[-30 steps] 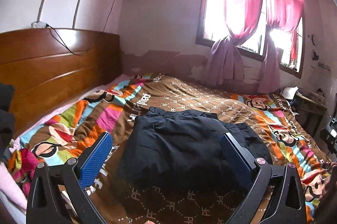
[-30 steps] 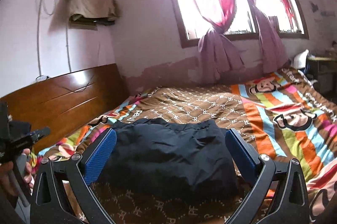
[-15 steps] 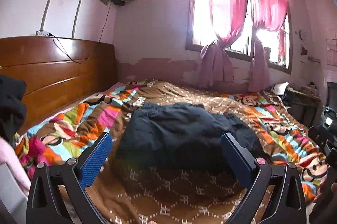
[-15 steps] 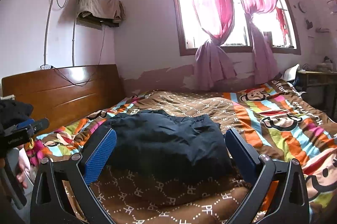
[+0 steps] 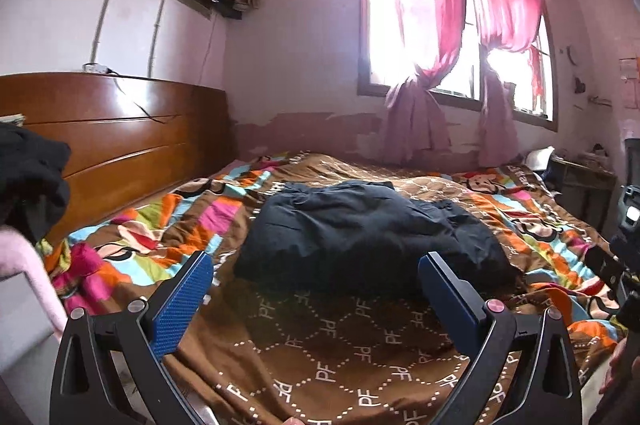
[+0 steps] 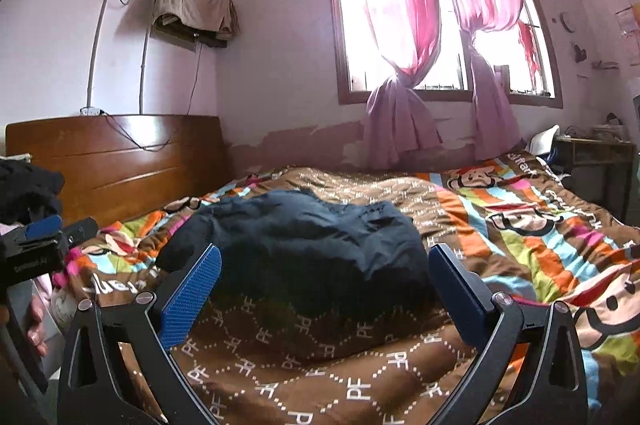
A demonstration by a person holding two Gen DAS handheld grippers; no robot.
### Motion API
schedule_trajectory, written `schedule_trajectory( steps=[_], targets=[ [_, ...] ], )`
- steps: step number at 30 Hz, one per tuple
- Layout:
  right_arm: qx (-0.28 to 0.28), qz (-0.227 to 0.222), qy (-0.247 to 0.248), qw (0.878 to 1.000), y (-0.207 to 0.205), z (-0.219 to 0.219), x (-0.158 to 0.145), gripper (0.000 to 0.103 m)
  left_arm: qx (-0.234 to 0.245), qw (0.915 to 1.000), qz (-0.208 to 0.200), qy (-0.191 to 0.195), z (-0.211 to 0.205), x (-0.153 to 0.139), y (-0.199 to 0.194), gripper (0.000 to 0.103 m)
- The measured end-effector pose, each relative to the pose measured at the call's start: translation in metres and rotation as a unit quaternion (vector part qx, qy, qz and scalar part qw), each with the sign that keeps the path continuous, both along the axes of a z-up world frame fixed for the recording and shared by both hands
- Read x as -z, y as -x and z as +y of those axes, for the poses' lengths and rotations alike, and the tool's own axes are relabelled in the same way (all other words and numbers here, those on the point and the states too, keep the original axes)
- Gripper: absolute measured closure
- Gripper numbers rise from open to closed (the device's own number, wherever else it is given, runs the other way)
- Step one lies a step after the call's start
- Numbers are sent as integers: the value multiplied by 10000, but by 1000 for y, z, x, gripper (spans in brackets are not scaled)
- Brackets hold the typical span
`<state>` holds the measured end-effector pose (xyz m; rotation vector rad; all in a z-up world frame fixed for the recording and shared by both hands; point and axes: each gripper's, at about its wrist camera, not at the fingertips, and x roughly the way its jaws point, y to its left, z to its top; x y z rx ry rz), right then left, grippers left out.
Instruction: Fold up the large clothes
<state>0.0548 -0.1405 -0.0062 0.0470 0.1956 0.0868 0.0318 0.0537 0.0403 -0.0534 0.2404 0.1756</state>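
A dark navy garment [image 5: 368,233] lies folded in a bulky bundle on the patterned bedspread [image 5: 320,345]; it also shows in the right wrist view [image 6: 312,257]. My left gripper [image 5: 316,289] is open and empty, held back from the garment near the bed's front edge. My right gripper [image 6: 324,285] is open and empty, also short of the garment. The left gripper shows at the left edge of the right wrist view [image 6: 36,245].
A wooden headboard [image 5: 120,141] stands at the left. A dark clothes pile [image 5: 28,181] sits at the far left. Pink curtains [image 5: 432,25] hang over the window behind the bed. A small table [image 6: 596,161] stands at the right.
Both grippers have pulled back and away from the garment and tilted up, so the folded bundle now lies farther off. Both jaws stayed open.
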Motion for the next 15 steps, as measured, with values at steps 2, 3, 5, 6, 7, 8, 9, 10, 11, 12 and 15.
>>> schedule_trajectory(
  steps=[2,3,5,6,7,8,9,10,11,12,15],
  targets=[
    [136,77,110,9998,-1,2,4,1,-92,9999,-65,-53,1,5,5,0],
    [194,88,125,9997,0,1,6,1,-102,9999,-40,-76,2,8,5,0],
    [180,90,67,9998,1,-1,8,1,-73,9999,59,-120,3,13,5,0],
    [187,82,53,9998,2,-1,9,1,-38,9998,104,-134,3,15,4,0],
    [199,68,58,9998,3,-2,9,1,-23,9998,139,-148,3,17,5,0],
    [191,61,61,9998,3,-2,10,1,-22,9997,160,-157,3,19,5,0],
    [174,59,66,9998,3,-1,11,1,-15,9997,172,-150,4,20,5,0],
    [149,61,75,9998,3,-1,12,1,1,9998,182,-128,4,21,6,0],
    [121,65,83,9999,3,-1,13,1,19,9998,189,-99,4,22,5,0],
    [97,79,93,9999,3,0,14,1,22,9998,193,-80,3,23,5,0],
    [49,124,118,9998,1,2,16,1,26,9998,206,-77,3,24,5,0]
  ],
)
